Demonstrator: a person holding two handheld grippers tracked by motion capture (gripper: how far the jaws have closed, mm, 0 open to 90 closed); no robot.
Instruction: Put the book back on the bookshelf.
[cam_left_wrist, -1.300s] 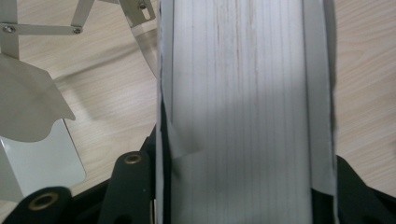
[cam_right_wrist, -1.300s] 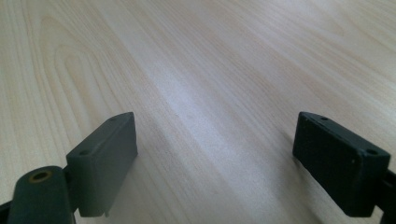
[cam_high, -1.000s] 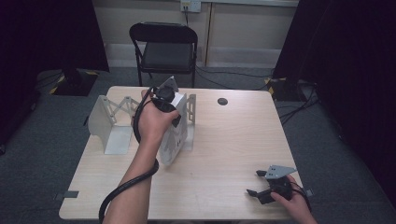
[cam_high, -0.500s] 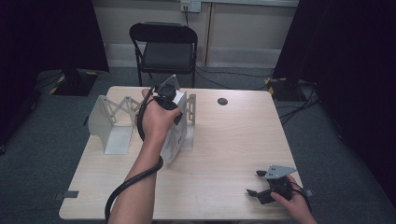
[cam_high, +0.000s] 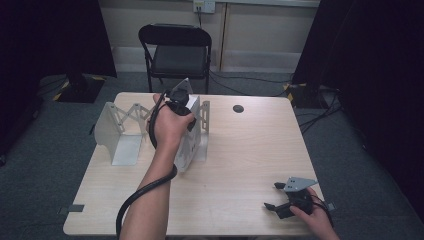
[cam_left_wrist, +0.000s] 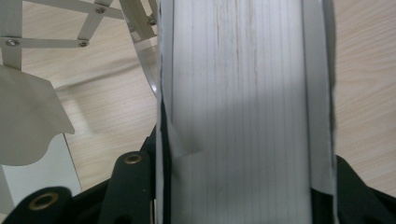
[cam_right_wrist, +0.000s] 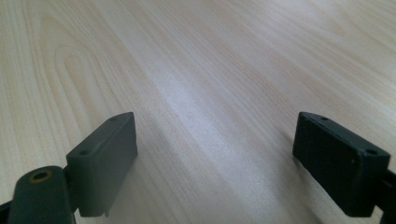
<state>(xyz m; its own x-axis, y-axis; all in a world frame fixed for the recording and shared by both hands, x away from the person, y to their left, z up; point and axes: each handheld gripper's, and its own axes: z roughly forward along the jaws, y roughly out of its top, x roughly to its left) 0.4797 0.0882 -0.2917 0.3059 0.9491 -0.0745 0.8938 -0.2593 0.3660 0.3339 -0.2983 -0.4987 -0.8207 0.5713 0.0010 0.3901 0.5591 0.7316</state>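
Left gripper (cam_high: 181, 102) fingers clamped on thick white book (cam_left_wrist: 243, 112), upright against metal rack (cam_high: 120, 131) on bench (cam_high: 240, 150). Right gripper (cam_high: 280, 197) fingers wide apart, holding nothing, well apart from rack.

A light wooden table (cam_high: 240, 155) carries a white expanding rack (cam_high: 125, 131) at about ten o'clock, its scissor-link arms spread between two upright end plates. A thick white book (cam_high: 189, 145) stands against the rack's right-hand plate. A small dark round disc (cam_high: 238, 108) lies near twelve o'clock, well apart from both.
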